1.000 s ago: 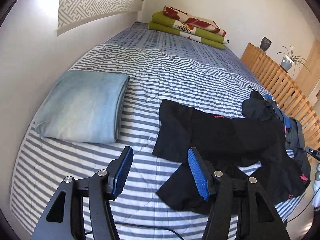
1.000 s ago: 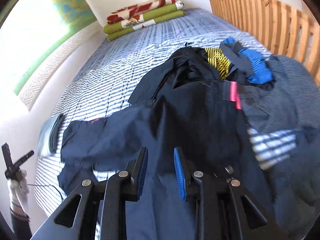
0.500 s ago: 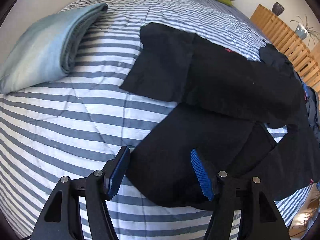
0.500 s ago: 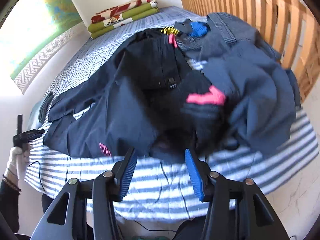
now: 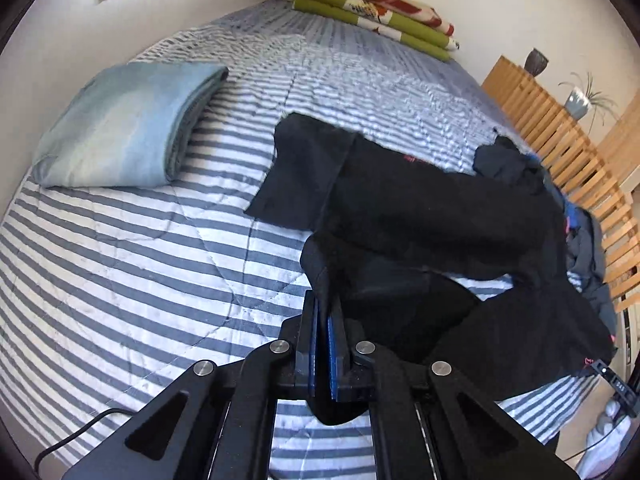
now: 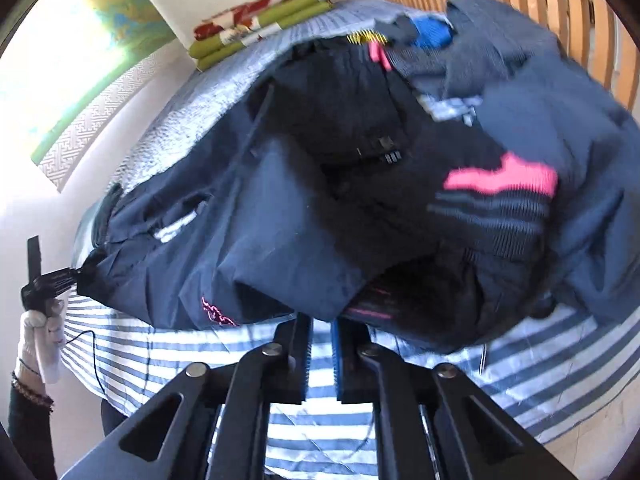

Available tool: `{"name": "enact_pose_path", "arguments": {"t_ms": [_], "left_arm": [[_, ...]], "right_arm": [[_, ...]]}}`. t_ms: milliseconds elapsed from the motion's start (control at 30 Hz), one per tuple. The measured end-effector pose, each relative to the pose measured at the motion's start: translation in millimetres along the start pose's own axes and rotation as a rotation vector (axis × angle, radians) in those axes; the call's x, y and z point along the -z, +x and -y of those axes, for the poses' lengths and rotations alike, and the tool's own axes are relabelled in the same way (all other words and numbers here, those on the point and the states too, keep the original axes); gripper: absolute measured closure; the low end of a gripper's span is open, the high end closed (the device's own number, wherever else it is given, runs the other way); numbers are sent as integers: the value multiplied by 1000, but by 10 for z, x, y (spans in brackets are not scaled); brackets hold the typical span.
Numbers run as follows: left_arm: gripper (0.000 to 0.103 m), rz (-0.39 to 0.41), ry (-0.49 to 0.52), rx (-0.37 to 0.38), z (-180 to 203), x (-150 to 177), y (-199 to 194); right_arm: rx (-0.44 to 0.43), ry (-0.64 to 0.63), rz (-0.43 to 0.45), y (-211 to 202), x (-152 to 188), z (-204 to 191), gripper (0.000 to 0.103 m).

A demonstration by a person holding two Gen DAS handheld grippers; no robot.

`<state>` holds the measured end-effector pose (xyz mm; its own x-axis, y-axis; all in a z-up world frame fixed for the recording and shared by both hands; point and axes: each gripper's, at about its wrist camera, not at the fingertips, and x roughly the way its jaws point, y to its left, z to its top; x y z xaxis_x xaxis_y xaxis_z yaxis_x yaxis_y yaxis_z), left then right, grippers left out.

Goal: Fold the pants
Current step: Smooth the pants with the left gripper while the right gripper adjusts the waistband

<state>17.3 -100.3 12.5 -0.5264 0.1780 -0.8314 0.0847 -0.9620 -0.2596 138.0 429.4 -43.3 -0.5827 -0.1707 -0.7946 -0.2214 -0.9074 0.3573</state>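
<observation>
The dark pants (image 5: 420, 208) lie spread across the striped bed (image 5: 120, 280). My left gripper (image 5: 324, 312) is shut on the hem of the nearer leg, and the cloth rises lifted between the blue pads. In the right wrist view the pants (image 6: 280, 220) look navy with a small pink logo. My right gripper (image 6: 320, 326) has its fingers nearly together at the waist edge, pinching the fabric's lower rim. Far left in that view, a gloved hand (image 6: 40, 340) holds the left gripper (image 6: 48, 280) with the leg corner in it.
A folded light-blue blanket (image 5: 120, 128) lies at the left of the bed. Green and red folded blankets (image 5: 372, 12) sit by the far wall. A pile of other clothes (image 6: 540, 100) crowds the wooden slatted footboard (image 5: 560, 140). A cable (image 6: 92, 360) hangs off the bed edge.
Both grippers have gone from open to shut on the pants: the left on the leg hem, now raised, the right on the waist edge.
</observation>
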Motion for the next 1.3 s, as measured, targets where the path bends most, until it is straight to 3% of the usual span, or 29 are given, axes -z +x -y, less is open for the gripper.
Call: {"name": "enact_pose_path", "arguments": {"t_ms": [133, 233, 300, 367, 400, 433, 467, 600, 733, 833, 933, 1000, 1167, 1300], "left_arm": [[100, 87, -22, 34, -127, -44, -746], [100, 124, -20, 14, -228, -71, -1198], [99, 120, -35, 12, -335, -55, -1403], [89, 80, -35, -34, -436, -34, -1456], [78, 54, -26, -74, -475, -18, -1398], [55, 30, -21, -128, -520, 26, -1332], [52, 18, -17, -165, -550, 90, -1276], [52, -14, -43, -118, -628, 216, -945], [49, -54, -2, -158, -658, 277, -566], [46, -63, -11, -167, -772, 325, -333], [44, -90, -57, -128, -968, 337, -84], [44, -88, -55, -155, -1017, 369, 22], [44, -97, -70, -120, -1091, 437, 91], [44, -84, -81, -116, -1127, 475, 76]], "right_arm": [[-33, -67, 72, -326, -142, -232, 101], [-133, -53, 99, -646, -251, -336, 101], [-196, -61, 121, -875, -292, -430, 101], [-228, -74, 147, -1046, -310, -527, 103], [-223, -90, 153, -1099, -309, -570, 103], [-183, -120, 153, -1119, -290, -619, 103], [-134, -155, 146, -1088, -263, -650, 102], [-54, -163, -1, -668, -112, -580, 83], [25, -162, -76, -396, 113, -440, 71], [55, -130, -131, -222, 254, -242, 68], [120, -113, -167, -119, 435, -53, 68], [130, -95, -198, -21, 490, -2, 68], [131, -170, -109, -85, 332, -300, 68], [32, -387, -22, -128, 32, -1106, 68]]}}
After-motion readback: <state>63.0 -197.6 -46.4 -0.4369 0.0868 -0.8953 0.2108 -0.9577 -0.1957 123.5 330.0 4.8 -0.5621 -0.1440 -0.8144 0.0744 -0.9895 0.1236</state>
